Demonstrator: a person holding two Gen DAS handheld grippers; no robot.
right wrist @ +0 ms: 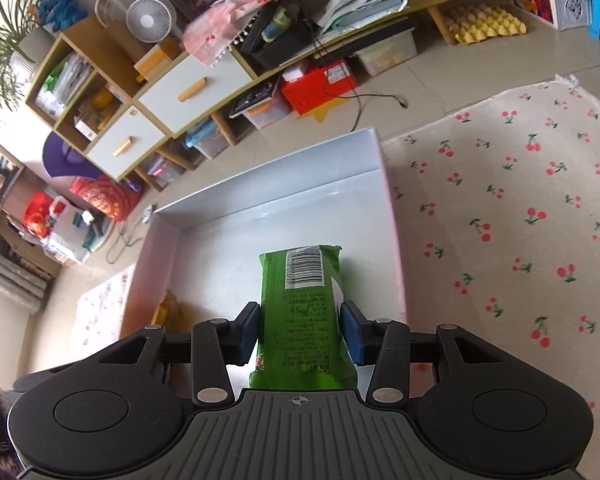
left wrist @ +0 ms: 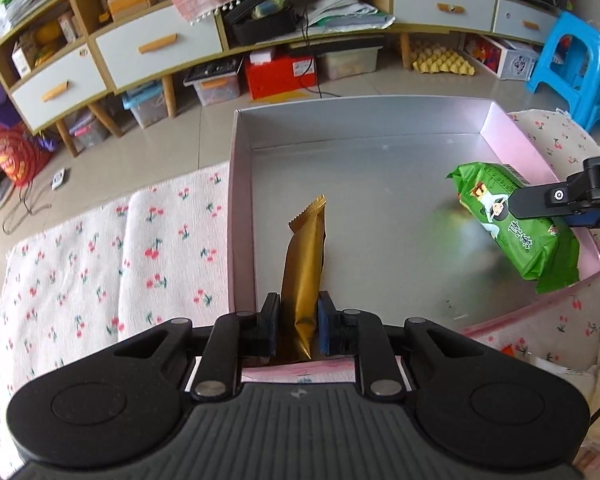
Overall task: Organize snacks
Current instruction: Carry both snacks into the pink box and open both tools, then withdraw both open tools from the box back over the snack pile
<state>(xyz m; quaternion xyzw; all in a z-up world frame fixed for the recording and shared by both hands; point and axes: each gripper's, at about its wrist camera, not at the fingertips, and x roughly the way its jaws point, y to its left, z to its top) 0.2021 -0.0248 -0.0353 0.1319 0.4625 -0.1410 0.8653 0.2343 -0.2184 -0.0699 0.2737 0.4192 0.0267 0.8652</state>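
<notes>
I'm seeing a glossy gold foil wrapper (left wrist: pixel 304 264) crinkling between my left tool's (left wrist: pixel 299 326) matt black plastic fingers with blue rubbery pads (left wrist: pixel 325 326). The green packet (right wrist: pixel 300 312) is shining like slick plastic film. The box (left wrist: pixel 380 184) is showing a smooth, faintly reflective grey card floor, sitting on nubbly woven cherry-print cloth (left wrist: pixel 80 264).

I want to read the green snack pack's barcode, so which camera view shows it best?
The right wrist view: the green snack pack points straight ahead between the right gripper fingers, barcode facing up. The left wrist view shows its printed front from the side, partly hidden by a finger.
</notes>
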